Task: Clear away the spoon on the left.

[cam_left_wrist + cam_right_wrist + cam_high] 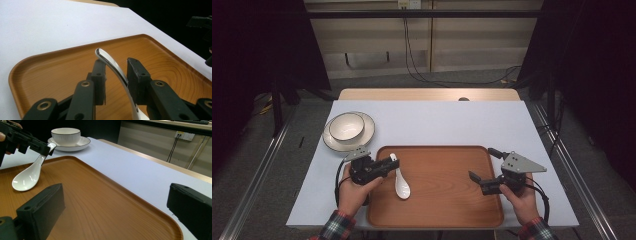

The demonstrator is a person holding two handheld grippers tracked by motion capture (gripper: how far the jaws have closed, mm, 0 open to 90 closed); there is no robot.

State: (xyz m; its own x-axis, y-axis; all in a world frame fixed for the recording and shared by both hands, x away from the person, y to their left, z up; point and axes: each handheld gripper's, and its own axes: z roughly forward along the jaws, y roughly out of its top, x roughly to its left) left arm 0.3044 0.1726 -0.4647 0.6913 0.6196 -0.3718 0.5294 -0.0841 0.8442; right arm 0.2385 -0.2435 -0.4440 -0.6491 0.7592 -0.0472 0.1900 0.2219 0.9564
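Note:
A white ceramic spoon [401, 182] lies on the left part of a wooden tray [437, 210], its bowl resting on the wood and its handle raised. My left gripper [393, 162] stands at the tray's left edge with the handle between its jaws. In the left gripper view the spoon's handle [112, 66] leans against one pad, and a gap shows at the other pad [100, 72]. My right gripper [482, 163] is wide open and empty over the tray's right edge. In the right gripper view the spoon [27, 178] rests on the tray [100, 202].
A white bowl [346, 125] sits on a white plate [367, 132] at the table's left, just beyond the tray; the bowl [65, 135] also shows far off in the right gripper view. The white tabletop [437, 120] stretches behind the tray. Cables hang at the back wall.

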